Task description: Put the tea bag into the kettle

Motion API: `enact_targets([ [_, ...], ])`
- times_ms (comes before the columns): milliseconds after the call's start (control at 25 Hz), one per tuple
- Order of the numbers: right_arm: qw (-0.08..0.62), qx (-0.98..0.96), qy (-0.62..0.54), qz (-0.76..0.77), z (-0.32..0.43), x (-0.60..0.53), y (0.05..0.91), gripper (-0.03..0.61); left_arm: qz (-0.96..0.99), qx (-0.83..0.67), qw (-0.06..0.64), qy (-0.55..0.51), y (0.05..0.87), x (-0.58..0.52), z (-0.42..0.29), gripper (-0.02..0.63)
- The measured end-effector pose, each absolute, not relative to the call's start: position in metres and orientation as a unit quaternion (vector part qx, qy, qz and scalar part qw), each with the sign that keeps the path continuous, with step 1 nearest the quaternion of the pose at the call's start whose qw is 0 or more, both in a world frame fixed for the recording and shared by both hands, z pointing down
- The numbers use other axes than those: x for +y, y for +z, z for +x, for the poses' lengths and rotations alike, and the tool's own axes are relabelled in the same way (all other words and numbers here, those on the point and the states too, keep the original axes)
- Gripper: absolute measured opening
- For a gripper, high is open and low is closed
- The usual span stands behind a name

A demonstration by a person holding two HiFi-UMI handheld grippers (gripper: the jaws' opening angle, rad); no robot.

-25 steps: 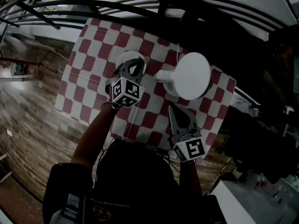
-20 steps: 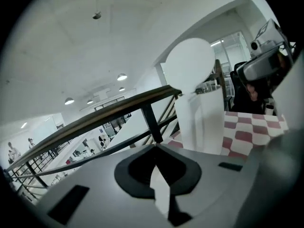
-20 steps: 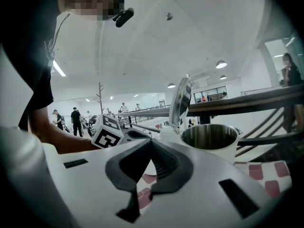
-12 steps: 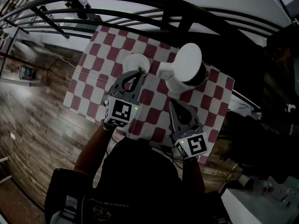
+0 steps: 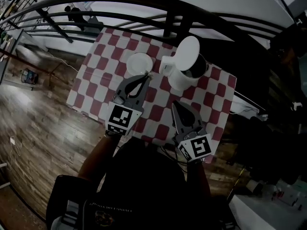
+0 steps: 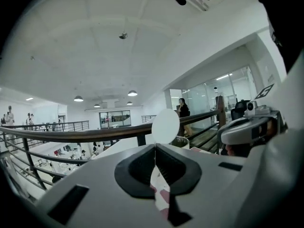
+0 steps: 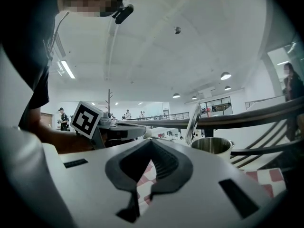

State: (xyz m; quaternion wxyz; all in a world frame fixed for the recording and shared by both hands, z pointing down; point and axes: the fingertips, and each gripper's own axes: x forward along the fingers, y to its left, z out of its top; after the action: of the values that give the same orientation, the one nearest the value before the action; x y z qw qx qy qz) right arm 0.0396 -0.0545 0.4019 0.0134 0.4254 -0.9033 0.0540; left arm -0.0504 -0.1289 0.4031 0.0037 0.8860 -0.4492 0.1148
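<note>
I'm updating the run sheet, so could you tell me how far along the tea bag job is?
Done: the lid of the kettle stands open. In hand: the left gripper, fingers shut on what looks like the tea bag, hangs beside the dish, short of the kettle. Left: carry it over the opening and let go.

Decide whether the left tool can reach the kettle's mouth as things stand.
Probably yes: the kettle has its lid raised, leaving the mouth uncovered, and only bare checked cloth lies between it and the left tool.

left tool (image 5: 145,75): lifted back off white dish (image 5: 138,61) | tips now at rim
</note>
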Motion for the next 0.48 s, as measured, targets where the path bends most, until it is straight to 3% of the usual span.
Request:
enact_targets([
  [480,0.024,-0.890,0.052,0.453,0.060,-0.038,0.403,0.011,0.900,-0.427,0.017,0.085,0.386,-0.100,-0.014,0.003],
])
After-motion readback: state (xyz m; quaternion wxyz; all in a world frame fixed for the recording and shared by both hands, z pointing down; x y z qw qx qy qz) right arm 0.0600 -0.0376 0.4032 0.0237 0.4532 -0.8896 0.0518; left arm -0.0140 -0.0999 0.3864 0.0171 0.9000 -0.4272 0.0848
